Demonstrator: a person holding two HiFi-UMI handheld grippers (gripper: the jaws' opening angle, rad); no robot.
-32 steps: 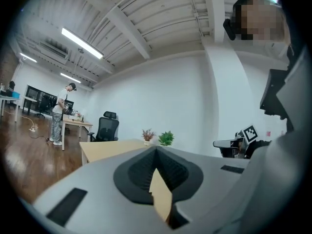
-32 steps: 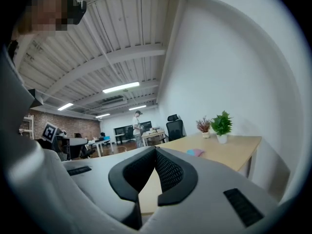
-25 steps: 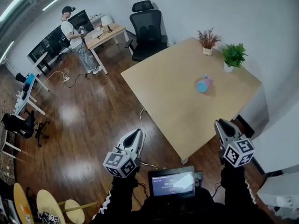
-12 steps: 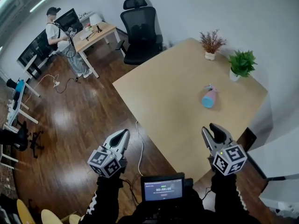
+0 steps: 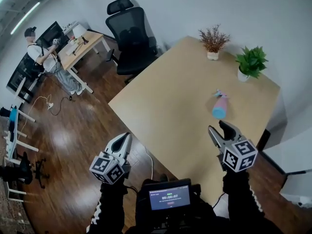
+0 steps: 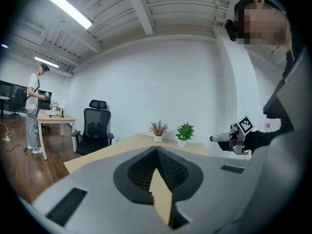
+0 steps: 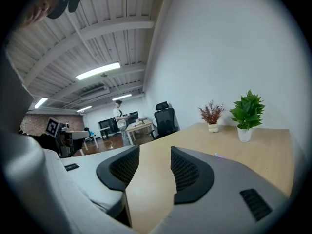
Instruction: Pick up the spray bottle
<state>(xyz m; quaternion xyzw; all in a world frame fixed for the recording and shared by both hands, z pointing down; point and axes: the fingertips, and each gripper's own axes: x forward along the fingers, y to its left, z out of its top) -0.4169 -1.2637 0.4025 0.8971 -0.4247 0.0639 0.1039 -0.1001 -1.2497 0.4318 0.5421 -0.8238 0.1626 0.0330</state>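
The spray bottle, pink on top and blue below, lies on its side on the light wooden table, towards the right. My right gripper hovers over the table's near right part, a short way in front of the bottle and pointing at it. Its jaws have just been opening and stand open with nothing between them. In the right gripper view only a pink tip of the bottle peeks over the right jaw of that gripper. My left gripper is shut and empty, over the floor off the table's near left edge, with its jaw tips together.
A reddish potted plant and a green potted plant stand at the table's far edge. A black office chair stands behind the table's far left corner. A person works at a desk far left. A small screen hangs at my chest.
Both grippers have moved forward towards the table, and the bottle now lies nearer in front of the right one. The right jaws have spread from nearly shut to open.
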